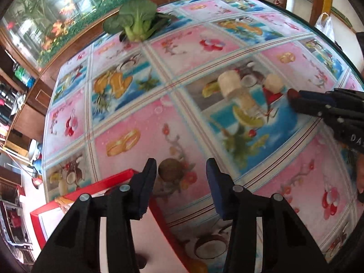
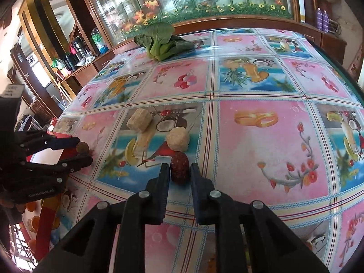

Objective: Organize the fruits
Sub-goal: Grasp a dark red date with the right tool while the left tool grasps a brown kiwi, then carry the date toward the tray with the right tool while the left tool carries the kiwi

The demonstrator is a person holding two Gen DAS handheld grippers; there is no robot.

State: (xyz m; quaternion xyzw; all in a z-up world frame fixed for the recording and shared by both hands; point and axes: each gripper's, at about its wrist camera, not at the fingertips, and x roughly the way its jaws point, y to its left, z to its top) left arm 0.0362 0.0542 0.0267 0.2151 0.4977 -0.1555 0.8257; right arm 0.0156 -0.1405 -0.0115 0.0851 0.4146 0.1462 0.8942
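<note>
A small brown round fruit (image 1: 170, 170) lies on the fruit-print tablecloth between the fingers of my left gripper (image 1: 180, 168). It sits close to the left finger with a gap to the right one, so the jaws stand open around it. The right wrist view shows the same left gripper (image 2: 84, 150) and brown fruit (image 2: 82, 147) at its tips. My right gripper (image 2: 180, 170) is shut on a dark red date (image 2: 179, 163) that rests on the cloth. In the left wrist view the right gripper (image 1: 295, 100) reaches in from the right with the date (image 1: 293, 93) at its tip.
A red box (image 1: 68, 204) with a pale inside sits at the table's near left corner, under my left gripper. Two beige chunks (image 2: 139, 120) (image 2: 178, 139) lie just beyond the date. A bok choy (image 2: 162, 43) lies at the far edge. A cabinet with flowers stands behind the table.
</note>
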